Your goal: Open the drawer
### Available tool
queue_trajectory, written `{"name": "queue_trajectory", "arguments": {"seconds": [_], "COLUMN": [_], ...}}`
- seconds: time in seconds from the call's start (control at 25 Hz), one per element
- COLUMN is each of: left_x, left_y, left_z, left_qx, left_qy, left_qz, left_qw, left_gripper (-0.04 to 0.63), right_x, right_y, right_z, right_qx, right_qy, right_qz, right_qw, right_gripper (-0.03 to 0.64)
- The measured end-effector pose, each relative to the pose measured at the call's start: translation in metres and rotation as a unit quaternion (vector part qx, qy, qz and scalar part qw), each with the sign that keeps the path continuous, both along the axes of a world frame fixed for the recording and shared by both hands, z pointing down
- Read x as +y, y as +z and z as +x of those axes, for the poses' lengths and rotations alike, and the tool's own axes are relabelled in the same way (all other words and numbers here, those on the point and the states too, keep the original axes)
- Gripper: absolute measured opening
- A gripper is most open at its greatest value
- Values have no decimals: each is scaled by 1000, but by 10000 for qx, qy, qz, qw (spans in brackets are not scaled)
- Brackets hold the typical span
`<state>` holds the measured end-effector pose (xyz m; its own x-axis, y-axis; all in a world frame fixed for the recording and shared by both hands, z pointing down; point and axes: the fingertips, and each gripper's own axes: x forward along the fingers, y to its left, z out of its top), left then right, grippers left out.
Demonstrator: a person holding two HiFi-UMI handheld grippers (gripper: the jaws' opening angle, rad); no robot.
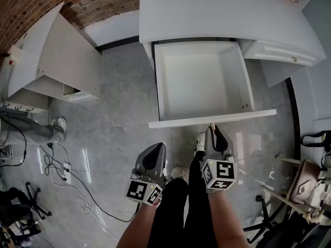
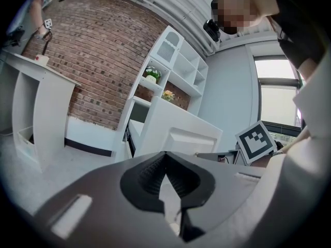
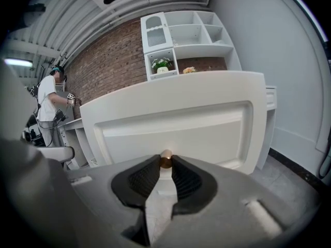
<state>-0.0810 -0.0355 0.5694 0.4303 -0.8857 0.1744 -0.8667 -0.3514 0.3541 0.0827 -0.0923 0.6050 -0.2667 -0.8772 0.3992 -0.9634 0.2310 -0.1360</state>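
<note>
Drawer point(image 1: 201, 87) stands pulled far out of the white desk point(image 1: 217, 14), its bare white inside facing up in the head view and its front panel point(image 3: 170, 123) nearest to us. We reach our right forearm straight ahead, and the right gripper point(image 1: 213, 129) tips slightly downward at the middle of that front panel. In the right gripper view its jaws are clamped on the small brass knob point(image 3: 165, 160), one dark pad on either side of it. Our left arm is drawn back beside our legs, and the left gripper point(image 1: 156, 145) sits nearer to us than the right one, over the grey floor point(image 1: 114, 118) and apart from the drawer. In the left gripper view its jaws meet at the tips with nothing between them
</note>
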Motion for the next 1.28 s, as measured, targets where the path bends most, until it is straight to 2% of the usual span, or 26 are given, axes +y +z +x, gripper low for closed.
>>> {"name": "queue_trajectory", "arguments": {"seconds": [0.4, 0.64, 0.8, 1.28], "left_x": [-1, -2, -5, -12], "left_y": [-9, -15, -20, -38], "left_z": [-4, -3, 2, 28], "left_qx": [-12, -53, -68, -62], "left_qy": [-43, -5, 71, 255], "left_qz": [-5, 0, 24, 182], "left_qw": [10000, 10000, 9999, 9995], "left_gripper": [3, 3, 3, 3], "right_x": [4, 20, 31, 48], "right_y": [4, 0, -8, -47], "right_z": [0, 1, 3, 22], "right_qx": [-132, -74, -75, -154], "right_qy": [253, 88, -11, -451], "right_qz": [-208, -242, -122, 286], "right_qw": [9994, 9996, 9999, 9985], "right_gripper": [72, 72, 4, 2]}}
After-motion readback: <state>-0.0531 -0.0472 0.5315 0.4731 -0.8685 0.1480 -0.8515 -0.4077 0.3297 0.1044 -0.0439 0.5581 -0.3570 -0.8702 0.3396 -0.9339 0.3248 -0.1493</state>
